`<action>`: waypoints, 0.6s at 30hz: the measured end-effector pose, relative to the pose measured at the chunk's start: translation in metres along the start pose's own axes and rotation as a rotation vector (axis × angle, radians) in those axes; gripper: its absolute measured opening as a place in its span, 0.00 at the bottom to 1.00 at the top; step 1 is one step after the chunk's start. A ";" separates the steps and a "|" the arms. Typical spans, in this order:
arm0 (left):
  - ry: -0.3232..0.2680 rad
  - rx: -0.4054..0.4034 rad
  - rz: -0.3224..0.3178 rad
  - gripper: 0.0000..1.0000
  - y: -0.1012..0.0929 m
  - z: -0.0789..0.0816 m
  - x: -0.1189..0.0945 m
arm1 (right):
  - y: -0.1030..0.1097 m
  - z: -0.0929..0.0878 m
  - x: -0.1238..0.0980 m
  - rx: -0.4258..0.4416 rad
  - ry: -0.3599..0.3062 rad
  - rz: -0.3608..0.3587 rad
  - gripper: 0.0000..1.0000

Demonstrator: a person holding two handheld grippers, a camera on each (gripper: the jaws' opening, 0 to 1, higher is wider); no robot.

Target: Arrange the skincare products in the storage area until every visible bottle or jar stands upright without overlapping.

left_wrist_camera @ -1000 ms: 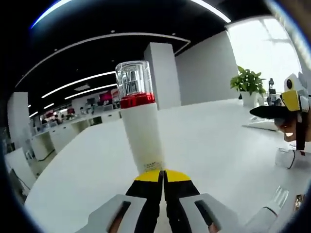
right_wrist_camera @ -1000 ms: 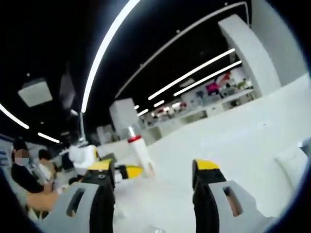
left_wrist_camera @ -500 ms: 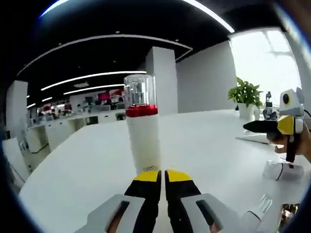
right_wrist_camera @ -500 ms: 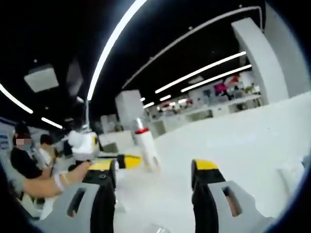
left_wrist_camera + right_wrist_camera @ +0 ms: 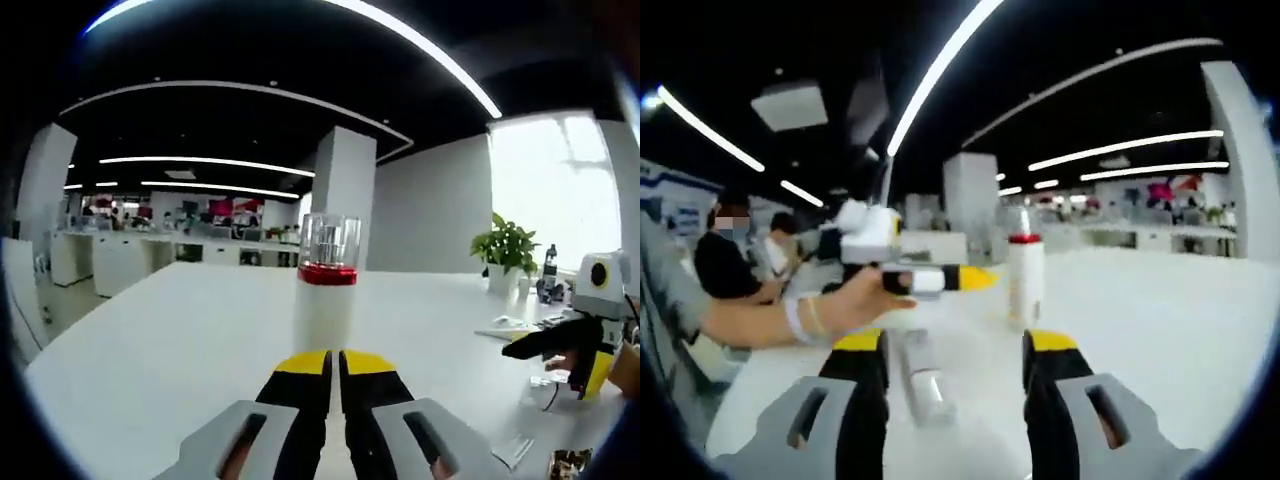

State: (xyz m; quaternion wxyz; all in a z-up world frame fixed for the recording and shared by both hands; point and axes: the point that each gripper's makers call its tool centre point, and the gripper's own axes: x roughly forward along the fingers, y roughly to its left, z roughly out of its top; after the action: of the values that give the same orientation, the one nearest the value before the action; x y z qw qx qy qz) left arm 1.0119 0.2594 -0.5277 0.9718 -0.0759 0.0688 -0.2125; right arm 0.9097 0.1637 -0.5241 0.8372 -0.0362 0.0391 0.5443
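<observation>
Jaws of left gripper (image 5: pixel 337 358) together just short of upright white bottle (image 5: pixel 325 298), right gripper (image 5: pixel 955 343) jaws apart w/ a clear bottle (image 5: pixel 921 375) lying flat on surface (image 5: pixel 150 340), yet to stand.

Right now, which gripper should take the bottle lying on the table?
Right. In the right gripper view the right gripper has its fingers open, and the lying bottle sits just ahead between them. The left gripper is shut and pointed at the upright bottle, so it would probably have to reopen and travel over.
</observation>
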 end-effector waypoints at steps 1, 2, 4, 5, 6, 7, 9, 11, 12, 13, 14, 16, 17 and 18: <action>0.002 -0.001 0.002 0.03 0.001 0.000 0.000 | 0.002 -0.004 0.001 -0.010 0.024 0.006 0.47; 0.003 -0.001 0.003 0.03 0.001 -0.001 0.000 | 0.003 -0.006 0.001 -0.013 0.035 0.012 0.44; 0.005 -0.003 0.004 0.03 0.001 -0.001 0.000 | 0.009 -0.011 0.001 0.003 0.058 0.040 0.42; 0.006 -0.003 0.003 0.03 0.001 -0.001 0.000 | 0.013 -0.014 0.001 0.018 0.073 0.059 0.42; 0.007 -0.003 0.001 0.03 0.000 -0.001 0.000 | 0.016 -0.017 0.002 0.022 0.090 0.071 0.41; 0.009 0.000 -0.005 0.03 -0.001 -0.002 0.000 | 0.019 -0.023 0.003 0.029 0.117 0.084 0.41; 0.009 0.008 -0.011 0.04 -0.002 -0.001 0.001 | 0.022 -0.030 0.004 0.031 0.154 0.095 0.42; 0.001 0.015 -0.012 0.11 -0.004 0.001 0.001 | 0.023 -0.037 0.006 0.023 0.181 0.094 0.42; -0.002 0.016 -0.012 0.13 -0.004 0.001 0.001 | 0.023 -0.039 0.006 0.022 0.190 0.093 0.42; -0.005 0.017 -0.011 0.13 -0.004 0.002 0.000 | 0.022 -0.042 0.006 0.019 0.203 0.092 0.42; -0.009 0.020 -0.007 0.13 -0.003 0.003 0.000 | 0.022 -0.041 0.006 0.014 0.202 0.092 0.41; -0.015 0.022 -0.004 0.13 -0.003 0.004 -0.001 | 0.021 -0.041 0.005 0.016 0.199 0.087 0.41; -0.015 0.020 -0.005 0.13 -0.003 0.004 -0.001 | 0.021 -0.041 0.004 0.014 0.200 0.087 0.41; -0.016 0.020 -0.005 0.13 -0.003 0.004 -0.001 | 0.020 -0.042 0.004 0.007 0.204 0.084 0.41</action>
State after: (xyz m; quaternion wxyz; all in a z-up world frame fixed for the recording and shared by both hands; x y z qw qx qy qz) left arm 1.0104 0.2571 -0.5234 0.9725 -0.0681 0.0590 -0.2149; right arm 0.8920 0.1714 -0.5663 0.8054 -0.0868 0.1277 0.5723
